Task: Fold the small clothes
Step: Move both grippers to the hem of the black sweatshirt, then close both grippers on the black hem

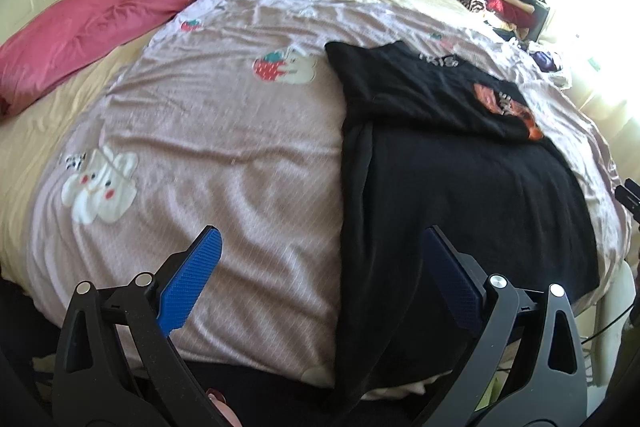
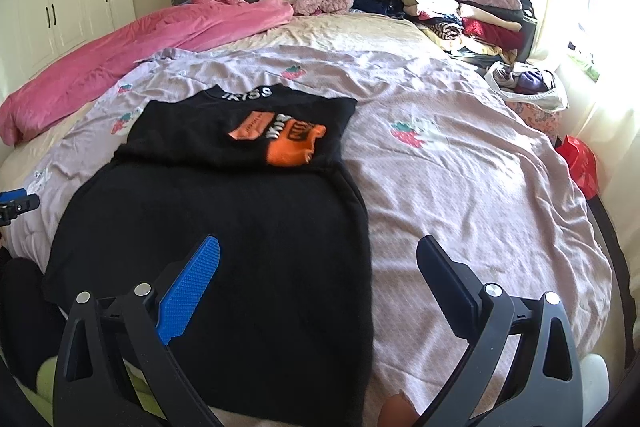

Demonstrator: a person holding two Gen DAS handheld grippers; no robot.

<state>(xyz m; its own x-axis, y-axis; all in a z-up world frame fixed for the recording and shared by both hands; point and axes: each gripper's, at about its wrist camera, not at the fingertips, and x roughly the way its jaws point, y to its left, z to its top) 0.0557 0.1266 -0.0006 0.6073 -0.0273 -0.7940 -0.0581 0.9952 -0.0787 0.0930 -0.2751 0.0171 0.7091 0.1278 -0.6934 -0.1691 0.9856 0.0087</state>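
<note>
The black garment (image 2: 224, 223) lies flat on the bed (image 2: 460, 195) near its front edge, its printed top part lying over the lower body, probably a first fold. The left claw (image 1: 320, 279) and right claw (image 2: 318, 283) hover spread wide and empty above its near hem. Bare cover lies either side, with pink bedding (image 2: 132, 55) far left and stacked clothes (image 2: 464, 11) far right.

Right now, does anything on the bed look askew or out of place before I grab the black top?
Mostly tidy. The black top lies flat, its collar end folded over. The oddity: a white bag of clothes slumps open at the bed's right edge.
</note>
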